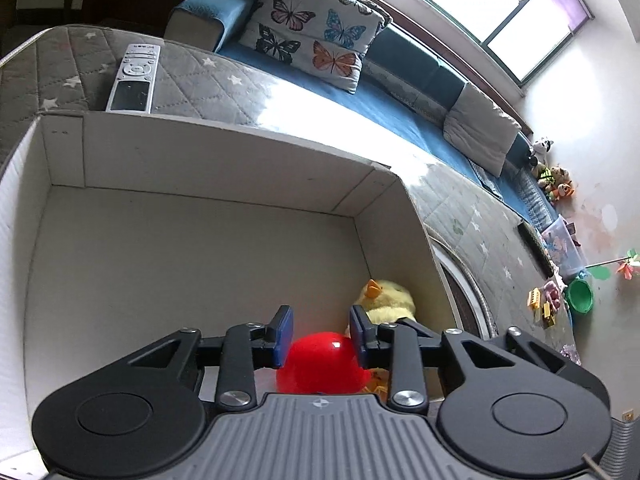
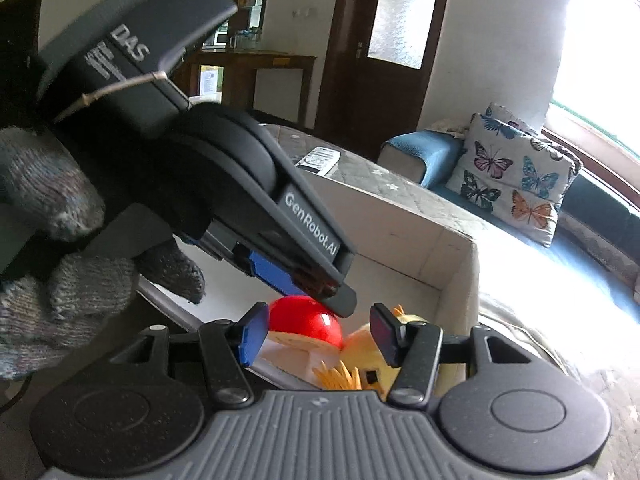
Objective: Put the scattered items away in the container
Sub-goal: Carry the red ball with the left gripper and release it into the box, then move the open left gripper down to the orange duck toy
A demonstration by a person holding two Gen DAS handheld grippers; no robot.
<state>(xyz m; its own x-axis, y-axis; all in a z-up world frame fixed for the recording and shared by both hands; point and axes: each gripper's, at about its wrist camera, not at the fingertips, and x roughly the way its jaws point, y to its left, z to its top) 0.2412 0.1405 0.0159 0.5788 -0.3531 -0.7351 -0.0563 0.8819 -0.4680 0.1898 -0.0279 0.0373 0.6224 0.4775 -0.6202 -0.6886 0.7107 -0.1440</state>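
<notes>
Box (image 1: 200, 248): white cardboard, open top, on a grey quilted cover with stars (image 1: 192, 76); floor mostly bare. Red ball (image 1: 320, 364): inside the box, near corner, between the 2 blue pads of the left gripper (image 1: 320, 330); pads at its upper sides, contact not clear, so grip cannot be told. Duck (image 1: 384, 300): yellow plush, orange beak, in the box just behind the ball, against the right wall. Right gripper (image 2: 320, 334): jaws parted, nothing between the pads, hovering over the box's near edge; ball and duck visible below and beyond it. Left gripper in the right wrist view: dark body slanting down into the box, tip just above the ball, held by a hand in a grey knitted glove (image 2: 60, 260). Remote (image 1: 134, 78): silver, flat on the cover beyond the box's far wall. Cushion (image 1: 316, 28): butterfly print, on a blue sofa (image 1: 400, 112) behind the cover. Small toys (image 1: 552, 176): plush, at the far end of the sofa. Green bowl (image 1: 580, 296) and toy blocks (image 1: 540, 304): on the cover, far right, well apart from the box.
</notes>
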